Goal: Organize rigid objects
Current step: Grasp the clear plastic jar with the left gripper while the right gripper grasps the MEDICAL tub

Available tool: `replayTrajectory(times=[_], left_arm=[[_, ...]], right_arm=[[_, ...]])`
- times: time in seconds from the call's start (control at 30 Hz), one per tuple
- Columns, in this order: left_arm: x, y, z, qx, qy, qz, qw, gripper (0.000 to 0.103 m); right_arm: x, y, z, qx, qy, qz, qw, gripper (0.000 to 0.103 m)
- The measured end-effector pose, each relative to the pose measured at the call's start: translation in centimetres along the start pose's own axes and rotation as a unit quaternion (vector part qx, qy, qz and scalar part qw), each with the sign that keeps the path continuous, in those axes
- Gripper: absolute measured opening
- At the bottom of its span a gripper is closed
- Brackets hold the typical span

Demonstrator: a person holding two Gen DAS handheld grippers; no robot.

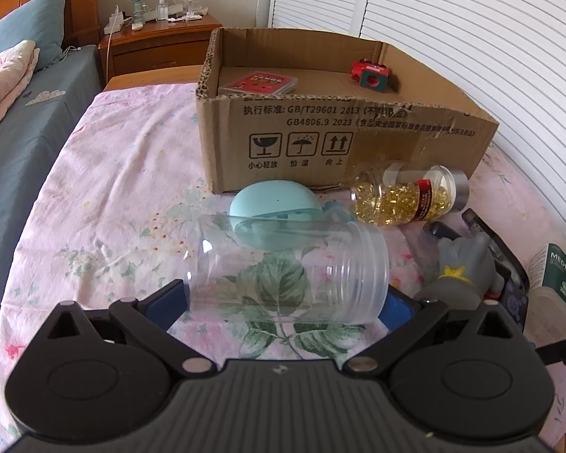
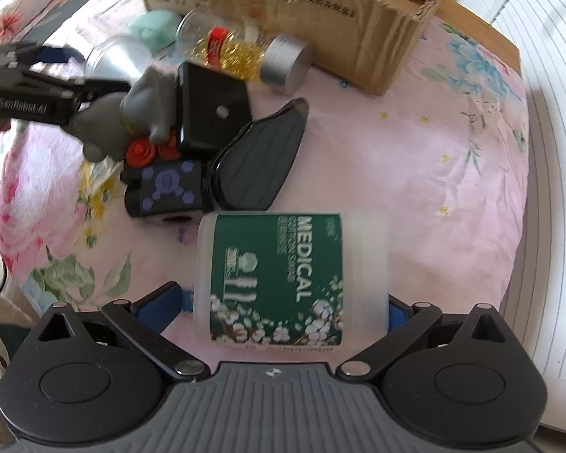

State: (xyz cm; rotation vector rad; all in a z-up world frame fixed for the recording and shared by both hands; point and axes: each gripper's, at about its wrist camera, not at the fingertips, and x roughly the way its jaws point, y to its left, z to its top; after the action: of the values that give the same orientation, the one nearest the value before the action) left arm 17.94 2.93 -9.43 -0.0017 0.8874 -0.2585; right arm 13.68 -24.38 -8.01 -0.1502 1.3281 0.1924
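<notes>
My left gripper [image 1: 283,298] is shut on a clear empty plastic jar [image 1: 286,270], held sideways above the floral bedsheet. My right gripper [image 2: 283,302] is shut on a white tub with a green "MEDICAL" cotton swab label [image 2: 283,279]. An open cardboard box [image 1: 343,139] stands ahead, holding a red card pack [image 1: 260,83] and a red-and-teal block [image 1: 369,73]. In front of the box lie a teal case [image 1: 271,207] and a jar of yellow capsules [image 1: 407,194]. A grey figurine [image 2: 132,109] sits beside the left gripper in the right wrist view.
Black cases [image 2: 211,109], a black pouch [image 2: 256,166], a black-and-purple box [image 2: 166,188] and red caps [image 2: 143,149] are piled on the sheet. White louvred doors [image 1: 471,37] stand right. A bed [image 1: 26,113] and nightstand [image 1: 158,41] are to the left.
</notes>
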Motion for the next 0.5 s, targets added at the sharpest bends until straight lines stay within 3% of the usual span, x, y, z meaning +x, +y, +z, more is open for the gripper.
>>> replayTrajectory(times=[0.37, 0.5], left_arm=[[-0.74, -0.37, 0.68, 0.010, -0.008, 0.008, 0.9999, 0.099], [-0.88, -0.40, 0.93, 0.020, -0.007, 0.013, 0.9997, 0.090]], right_arm=[[-1.14, 0.66, 0.12, -0.003, -0.012, -0.044, 0.999, 0.087], [-1.22, 0.70, 0.20, 0.019, -0.011, -0.036, 0.999, 0.086]])
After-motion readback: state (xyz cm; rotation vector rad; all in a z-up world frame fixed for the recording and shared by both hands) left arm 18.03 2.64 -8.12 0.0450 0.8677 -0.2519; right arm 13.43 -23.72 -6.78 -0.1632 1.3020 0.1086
